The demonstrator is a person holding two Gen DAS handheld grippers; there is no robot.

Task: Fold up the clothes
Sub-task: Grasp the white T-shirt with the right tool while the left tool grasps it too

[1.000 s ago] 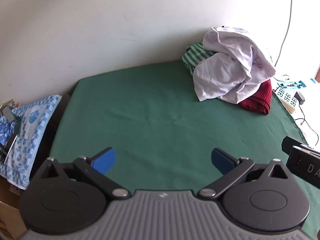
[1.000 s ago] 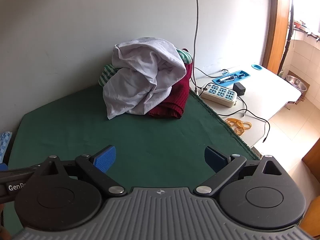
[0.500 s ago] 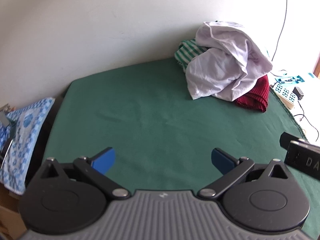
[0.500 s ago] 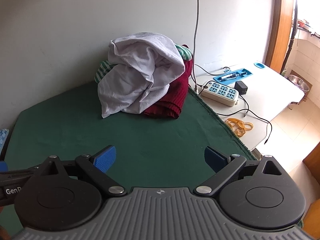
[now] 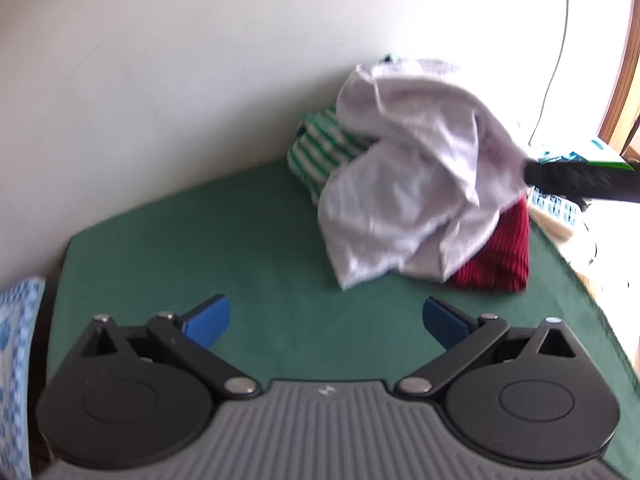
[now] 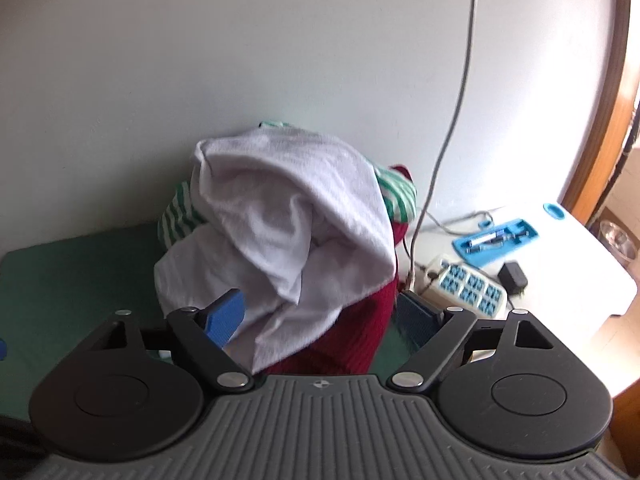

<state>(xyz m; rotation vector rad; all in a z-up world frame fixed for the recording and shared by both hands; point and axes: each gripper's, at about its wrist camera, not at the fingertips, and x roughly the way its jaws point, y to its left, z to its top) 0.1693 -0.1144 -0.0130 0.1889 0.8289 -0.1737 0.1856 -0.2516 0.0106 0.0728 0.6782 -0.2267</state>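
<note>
A: Right hand-held gripper (image 6: 320, 312)? Earlier frames are given.
B: Jaws wide, just been closing a bit, crumpled white cotton garment (image 6: 288, 216) and dark red ribbed knit (image 6: 352, 332) between them, pads not pressing. Left hand-held gripper (image 5: 325, 316) open, empty over the green felt-covered worktop (image 5: 200, 248).
A: Pile location?
B: Far corner by the wall, atop a green-and-white striped top (image 5: 320, 152).
A: Risk?
B: Likely pinching white and red together, dragging the whole pile.

We see the white garment (image 6: 280, 220) hiding most of the green-striped garment (image 6: 176, 216) and red knit (image 6: 352, 336); the blue patterned cloth (image 5: 16, 360) is cut off at left.
</note>
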